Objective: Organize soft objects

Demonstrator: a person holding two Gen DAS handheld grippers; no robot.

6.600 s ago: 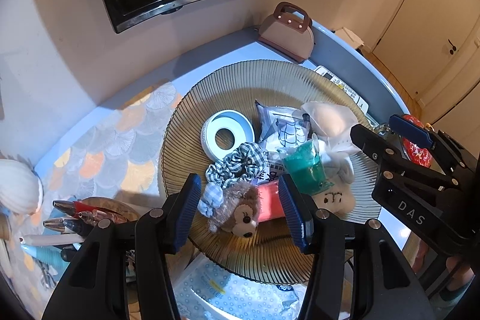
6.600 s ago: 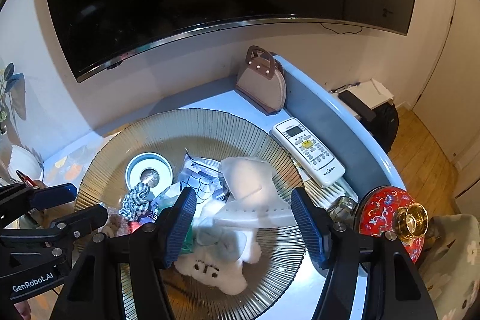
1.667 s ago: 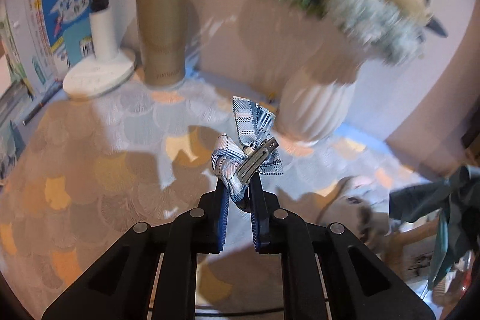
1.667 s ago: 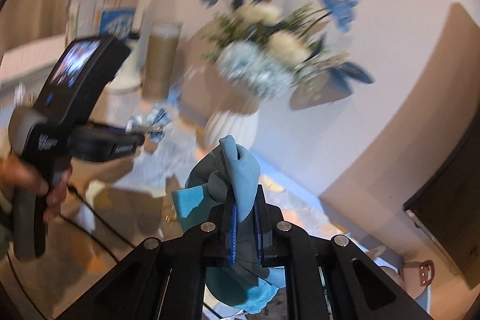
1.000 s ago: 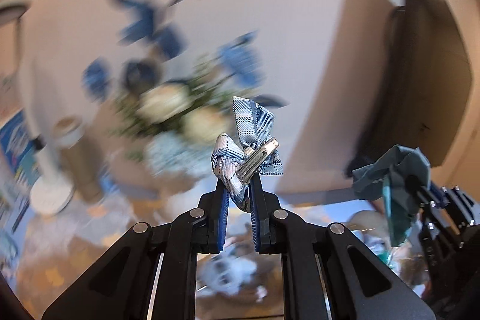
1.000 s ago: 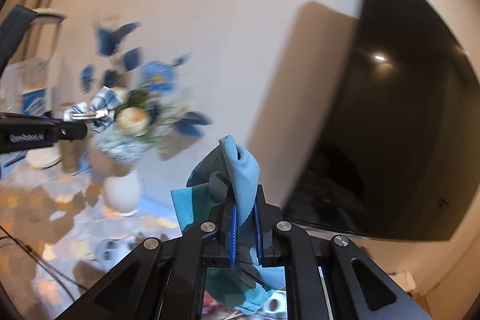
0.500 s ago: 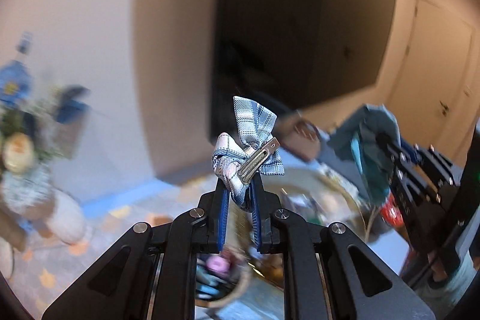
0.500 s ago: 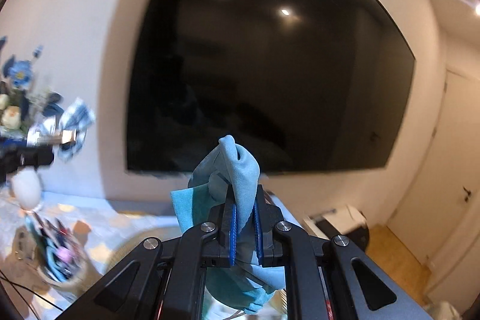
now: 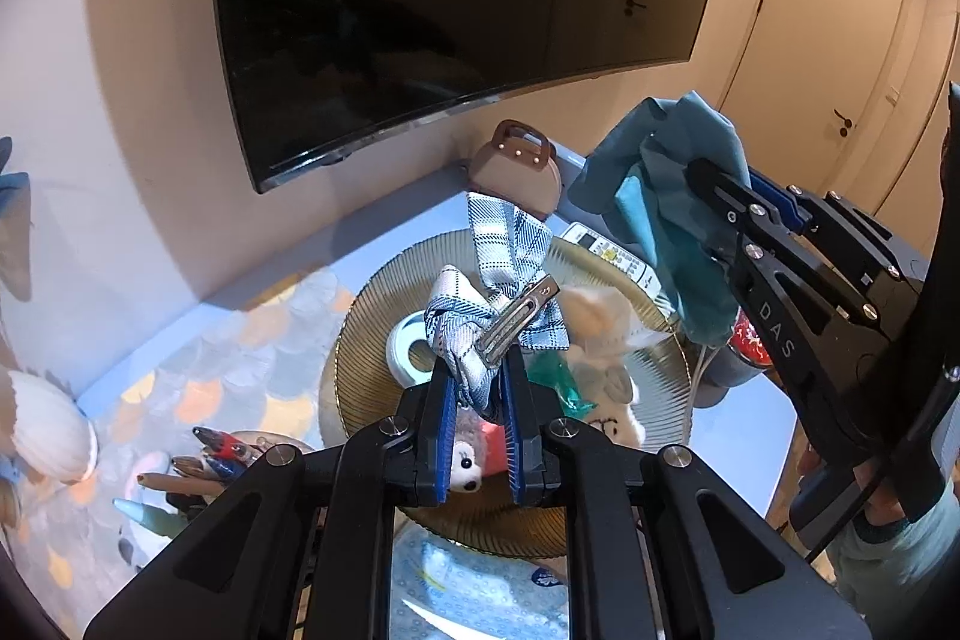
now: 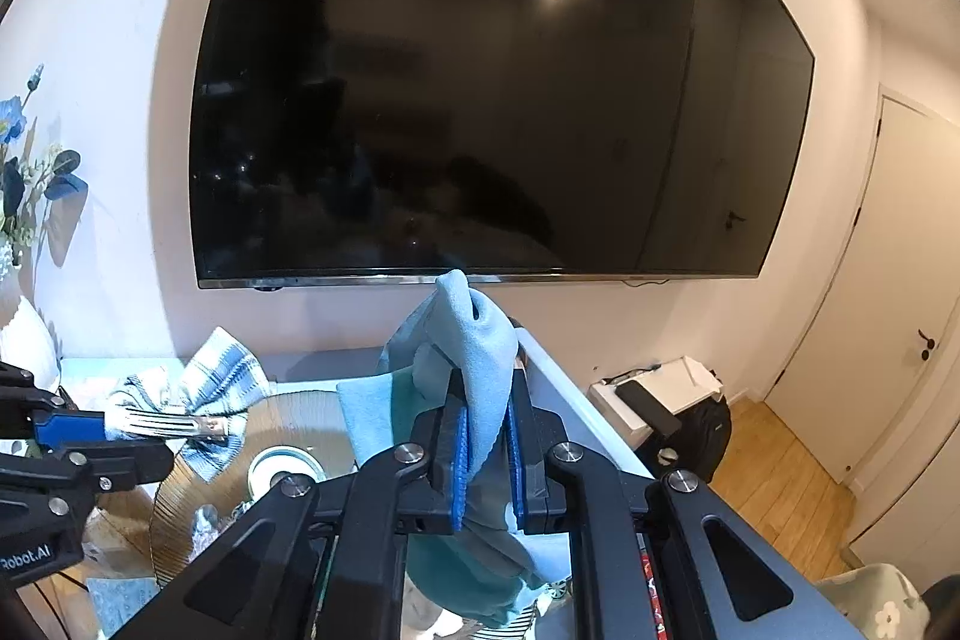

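Observation:
My left gripper (image 9: 476, 388) is shut on a blue plaid bow hair clip (image 9: 498, 280) and holds it above the round ribbed gold tray (image 9: 360, 316). The bow hair clip also shows in the right wrist view (image 10: 192, 400). My right gripper (image 10: 487, 451) is shut on a teal cloth (image 10: 474, 352), which also shows at the right of the left wrist view (image 9: 666, 196), held in the air over the tray's right side. On the tray lie a white plush toy (image 9: 606, 376), a small brown plush animal (image 9: 465, 460) and a white ring (image 9: 408, 346).
A large dark TV (image 10: 480, 100) hangs on the wall behind. A brown handbag (image 9: 516, 172) and a remote (image 9: 612, 253) lie behind the tray. A pen holder (image 9: 204, 460) and a white shell (image 9: 48, 430) stand left. A red tin (image 9: 750, 340) is at the right.
Both grippers have swung from the flower vase side back over the gold tray, still holding the bow clip and the teal cloth. The view has tilted down onto the tray.

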